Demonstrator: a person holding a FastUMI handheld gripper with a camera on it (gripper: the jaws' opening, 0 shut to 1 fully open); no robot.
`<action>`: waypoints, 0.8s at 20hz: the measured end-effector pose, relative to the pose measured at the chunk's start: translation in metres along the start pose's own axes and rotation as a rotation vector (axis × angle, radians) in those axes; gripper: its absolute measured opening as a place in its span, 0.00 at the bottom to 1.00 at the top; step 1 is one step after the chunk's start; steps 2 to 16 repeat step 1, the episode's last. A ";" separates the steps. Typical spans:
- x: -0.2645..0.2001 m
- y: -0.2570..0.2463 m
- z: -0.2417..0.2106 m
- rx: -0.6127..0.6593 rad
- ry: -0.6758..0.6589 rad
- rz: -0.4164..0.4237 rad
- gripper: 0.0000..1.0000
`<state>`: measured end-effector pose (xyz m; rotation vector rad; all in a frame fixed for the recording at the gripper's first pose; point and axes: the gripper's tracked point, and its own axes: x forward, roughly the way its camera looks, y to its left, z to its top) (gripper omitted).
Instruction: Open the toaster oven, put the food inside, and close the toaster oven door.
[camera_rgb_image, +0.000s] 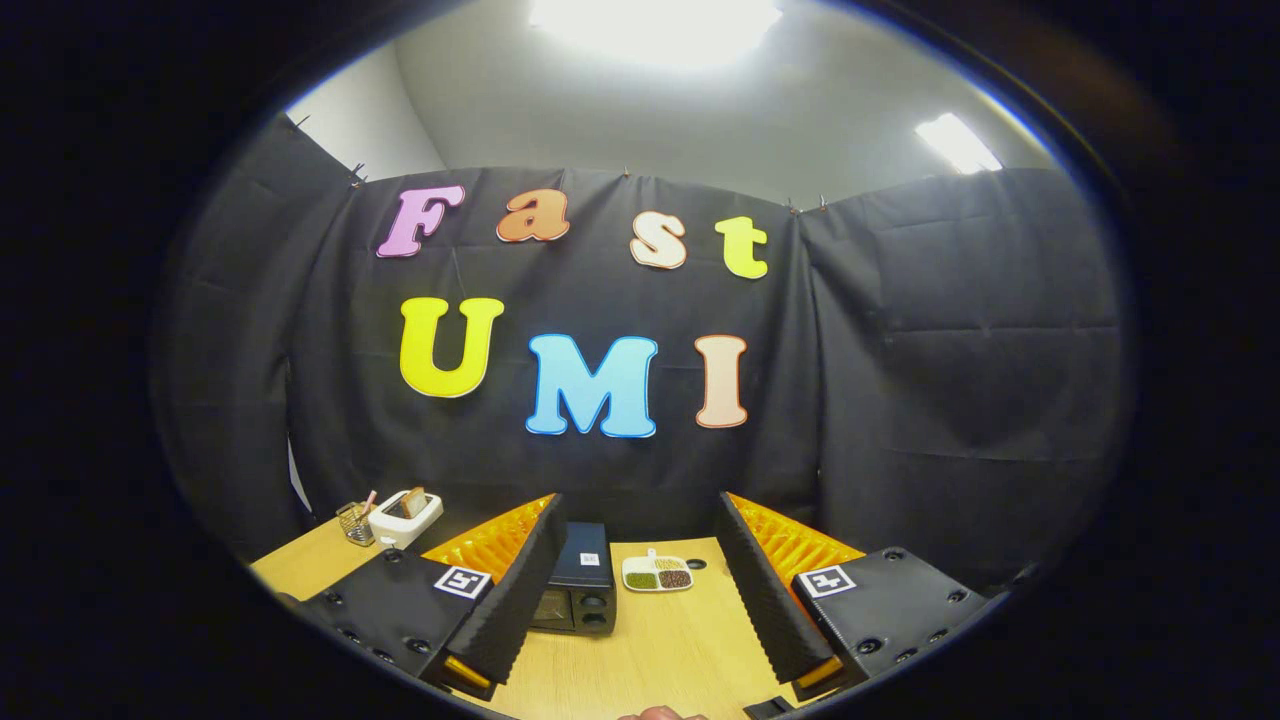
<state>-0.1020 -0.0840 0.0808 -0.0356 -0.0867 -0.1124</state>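
Note:
A small dark toaster oven (578, 590) stands on the wooden table (660, 650), just behind my left finger, which covers part of it. Its door looks closed and two knobs show on its front. A white divided plate (657, 573) with green, brown and yellowish food lies to the oven's right, ahead between my fingers. My gripper (638, 660) is held high above the table and well back from both. It is open, with a wide gap and nothing between the fingers.
At the table's back left stand a white toaster (405, 517) with bread slices in it and a small wire holder (354, 521) with utensils. A fingertip (660, 713) of a person shows at the near edge. The black cloth wall closes the back.

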 end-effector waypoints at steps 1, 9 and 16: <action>0.001 0.002 0.000 0.004 0.003 0.004 0.96; 0.001 0.002 0.000 0.004 0.003 0.004 0.96; 0.001 0.002 0.000 0.004 0.003 0.004 0.96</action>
